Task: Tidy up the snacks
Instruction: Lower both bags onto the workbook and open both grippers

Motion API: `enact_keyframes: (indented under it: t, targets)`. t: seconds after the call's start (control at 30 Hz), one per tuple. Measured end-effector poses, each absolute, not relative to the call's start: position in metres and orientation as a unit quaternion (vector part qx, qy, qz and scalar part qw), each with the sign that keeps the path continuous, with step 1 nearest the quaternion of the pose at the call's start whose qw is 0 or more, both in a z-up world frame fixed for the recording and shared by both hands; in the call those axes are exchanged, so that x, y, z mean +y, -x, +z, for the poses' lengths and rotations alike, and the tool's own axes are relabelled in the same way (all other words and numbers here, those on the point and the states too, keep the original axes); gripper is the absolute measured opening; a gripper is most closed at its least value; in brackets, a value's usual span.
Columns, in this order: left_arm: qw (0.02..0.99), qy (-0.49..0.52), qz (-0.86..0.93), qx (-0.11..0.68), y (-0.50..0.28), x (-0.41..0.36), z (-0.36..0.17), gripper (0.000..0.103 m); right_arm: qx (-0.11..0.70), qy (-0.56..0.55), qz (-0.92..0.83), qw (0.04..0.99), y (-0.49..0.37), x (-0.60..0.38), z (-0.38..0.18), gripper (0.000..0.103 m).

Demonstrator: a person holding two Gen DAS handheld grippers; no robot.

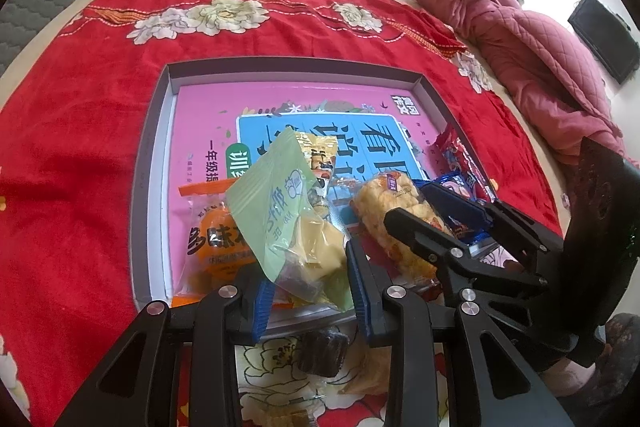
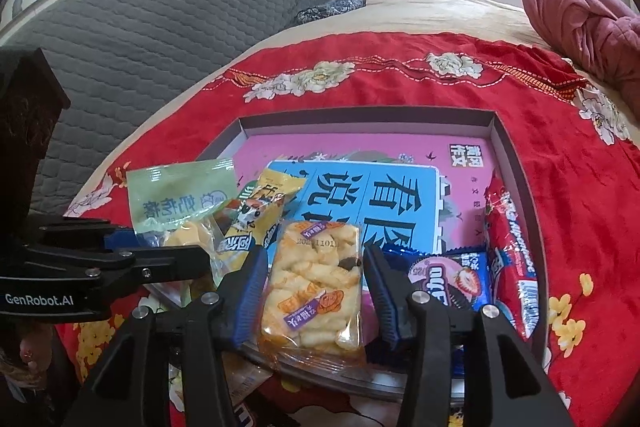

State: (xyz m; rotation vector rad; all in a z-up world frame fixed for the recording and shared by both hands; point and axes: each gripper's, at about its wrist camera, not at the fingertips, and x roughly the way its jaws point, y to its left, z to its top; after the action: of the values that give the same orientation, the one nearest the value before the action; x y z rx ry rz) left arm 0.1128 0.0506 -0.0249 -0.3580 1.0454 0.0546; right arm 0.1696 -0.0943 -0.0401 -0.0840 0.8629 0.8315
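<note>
A shallow grey box (image 1: 292, 65) (image 2: 360, 115) lined with a pink and blue book lies on a red flowered cloth. My left gripper (image 1: 304, 263) (image 2: 172, 243) is shut on a green packet (image 1: 276, 195) (image 2: 180, 191) of yellow snacks, held upright over the box's near left corner. My right gripper (image 2: 316, 255) (image 1: 412, 203) stands open around a clear packet of rice crackers (image 2: 316, 287) (image 1: 396, 223), which rests on the box's near edge with a slim gap at the right pad. An orange packet (image 1: 216, 247) and a yellow packet (image 1: 316, 151) (image 2: 272, 195) lie in the box.
A blue cookie packet (image 2: 452, 275) and a long red packet (image 2: 508, 239) lie along the box's right side. A dark wrapped snack (image 1: 320, 351) sits on the cloth in front of the box. A pink quilt (image 1: 520, 27) is heaped at the right, a grey padded headboard (image 2: 160, 27) at the left.
</note>
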Motion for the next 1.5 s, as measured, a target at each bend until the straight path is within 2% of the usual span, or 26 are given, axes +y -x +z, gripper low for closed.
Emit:
enact_keyframes:
  t: [0.3, 0.47, 1.23, 1.33, 1.5]
  targets:
    - [0.852, 0.163, 0.029, 0.497, -0.112, 0.052, -0.022, 0.037, 0.403, 0.032, 0.391, 0.827, -0.172, -0.097, -0.036, 0.052]
    - [0.854, 0.154, 0.038, 0.495, -0.111, 0.053, -0.020, 0.047, 0.400, 0.030, 0.391, 0.829, -0.172, -0.098, -0.034, 0.054]
    - [0.866, 0.138, 0.061, 0.477, -0.100, 0.060, 0.002, 0.054, 0.378, 0.011, 0.391, 0.839, -0.172, -0.107, -0.020, 0.062]
    - [0.869, 0.139, 0.062, 0.470, -0.097, 0.061, 0.009, 0.059, 0.373, 0.005, 0.390, 0.842, -0.171, -0.109, -0.016, 0.064]
    - [0.874, 0.139, 0.063, 0.461, -0.093, 0.062, 0.019, 0.060, 0.364, -0.002, 0.390, 0.846, -0.171, -0.112, -0.008, 0.067]
